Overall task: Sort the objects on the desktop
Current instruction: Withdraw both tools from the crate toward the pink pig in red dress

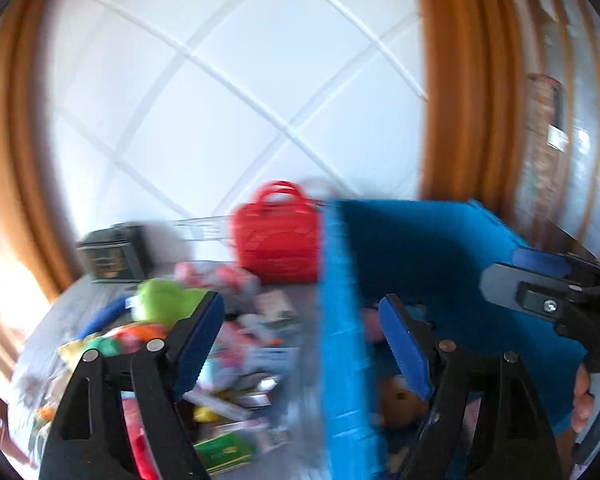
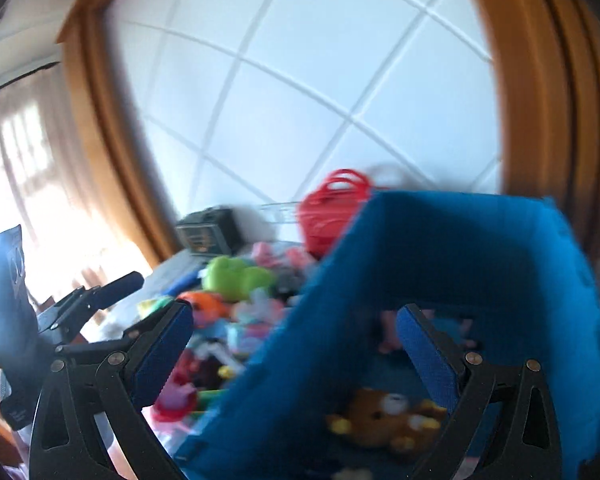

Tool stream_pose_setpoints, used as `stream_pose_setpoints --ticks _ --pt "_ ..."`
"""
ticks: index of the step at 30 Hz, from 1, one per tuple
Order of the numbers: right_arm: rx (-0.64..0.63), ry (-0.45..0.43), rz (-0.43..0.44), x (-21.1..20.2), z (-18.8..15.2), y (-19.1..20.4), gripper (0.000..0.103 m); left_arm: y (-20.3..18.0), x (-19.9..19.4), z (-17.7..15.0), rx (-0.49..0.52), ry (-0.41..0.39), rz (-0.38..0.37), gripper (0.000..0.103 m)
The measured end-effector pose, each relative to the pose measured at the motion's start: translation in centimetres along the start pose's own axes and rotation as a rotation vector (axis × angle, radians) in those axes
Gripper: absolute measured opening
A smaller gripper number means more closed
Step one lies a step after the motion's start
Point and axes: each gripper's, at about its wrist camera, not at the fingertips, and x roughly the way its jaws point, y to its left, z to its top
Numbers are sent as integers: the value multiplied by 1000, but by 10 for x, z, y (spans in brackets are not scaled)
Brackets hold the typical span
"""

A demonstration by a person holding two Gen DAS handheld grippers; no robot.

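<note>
Going left to right: the table (image 1: 80, 300) is a mess, with a heap of toys (image 1: 236, 344) spread over it, a green plush (image 1: 160, 300) near the far side, a dark box (image 1: 110, 254) behind it and a red handbag (image 1: 278, 240) at the back against the tiled wall. So most of the sorting looks undone to me.

The left gripper (image 1: 300, 336) has its jaws standing well apart with nothing gripped; the near wall of the blue fabric bin (image 1: 440, 248) runs up between them, but neither pad presses on it as far as I can tell through the blur. The bin sits right of the heap.

The right gripper (image 2: 294, 346) is also spread wide and empty, hanging over the bin's left wall. Inside the bin there's a brown teddy bear (image 2: 384, 416) on the bottom, plus something pinkish further back. A couple of things binned, loads left.
</note>
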Motion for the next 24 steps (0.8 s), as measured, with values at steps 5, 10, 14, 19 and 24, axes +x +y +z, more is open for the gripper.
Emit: stream_pose_setpoints --ticks 5,10,14,19,24 --pt "-57 22 145 34 -11 58 103 70 -32 -32 -65 -22 168 80" --pt "-88 67 243 69 -28 101 103 131 -45 -74 -107 31 308 80" --pt "-117 125 254 99 -46 135 103 170 -44 -111 -151 99 352 80" --pt "-130 201 235 141 -75 158 103 207 -28 -164 -198 206 371 80" --pt "-154 339 155 192 -118 173 103 242 -8 -207 -260 311 380 80"
